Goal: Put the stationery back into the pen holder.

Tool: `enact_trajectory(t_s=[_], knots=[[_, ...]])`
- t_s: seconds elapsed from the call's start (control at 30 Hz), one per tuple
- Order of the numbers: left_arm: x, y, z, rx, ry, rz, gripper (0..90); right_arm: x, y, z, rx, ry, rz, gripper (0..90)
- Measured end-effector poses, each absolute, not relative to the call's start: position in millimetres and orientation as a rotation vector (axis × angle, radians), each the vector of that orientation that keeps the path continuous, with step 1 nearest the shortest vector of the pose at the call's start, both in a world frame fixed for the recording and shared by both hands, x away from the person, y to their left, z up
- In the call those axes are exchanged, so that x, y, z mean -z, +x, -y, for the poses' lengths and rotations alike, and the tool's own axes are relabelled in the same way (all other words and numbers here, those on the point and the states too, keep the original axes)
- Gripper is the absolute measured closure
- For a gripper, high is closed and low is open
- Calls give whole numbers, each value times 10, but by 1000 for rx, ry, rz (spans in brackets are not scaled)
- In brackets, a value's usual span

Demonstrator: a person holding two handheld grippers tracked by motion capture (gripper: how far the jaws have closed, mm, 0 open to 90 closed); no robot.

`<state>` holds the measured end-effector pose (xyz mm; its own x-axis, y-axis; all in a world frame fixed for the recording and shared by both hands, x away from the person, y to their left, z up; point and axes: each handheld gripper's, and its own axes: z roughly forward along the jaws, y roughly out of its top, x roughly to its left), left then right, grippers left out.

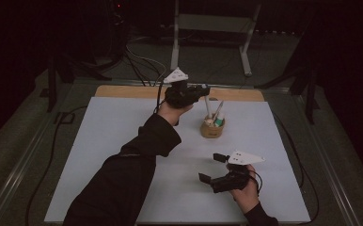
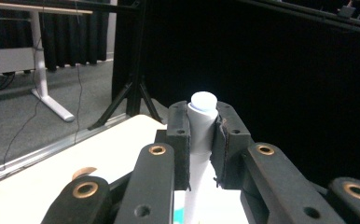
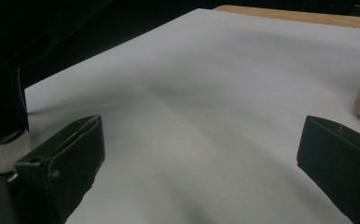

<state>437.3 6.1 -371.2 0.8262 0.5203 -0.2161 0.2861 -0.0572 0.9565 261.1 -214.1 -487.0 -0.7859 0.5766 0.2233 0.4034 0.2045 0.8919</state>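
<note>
A white pen (image 2: 201,126) is clamped upright in the left tool (image 1: 202,90), its lower end standing in the wooden cup (image 1: 212,128) directly below. The right tool (image 1: 217,168), jaws wide and empty, is held over the worktop (image 1: 114,141) nearer the person.

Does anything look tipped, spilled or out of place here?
Nothing stands out. The cup sits upright on the white sheet with its pens leaning inside. The left tongs grip one white pen; the right tongs are open above the sheet.
</note>
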Motion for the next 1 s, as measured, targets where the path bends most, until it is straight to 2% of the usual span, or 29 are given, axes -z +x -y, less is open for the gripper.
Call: enact_trajectory(t_s=[0.5, 1.0], knots=[[3981, 4637, 87, -252, 1692, -697, 797, 4870, 2607, 2139, -1642, 945, -2318, 7], [4099, 4651, 180, -232, 1736, -702, 796, 4858, 2603, 2155, -1651, 951, -2310, 7]])
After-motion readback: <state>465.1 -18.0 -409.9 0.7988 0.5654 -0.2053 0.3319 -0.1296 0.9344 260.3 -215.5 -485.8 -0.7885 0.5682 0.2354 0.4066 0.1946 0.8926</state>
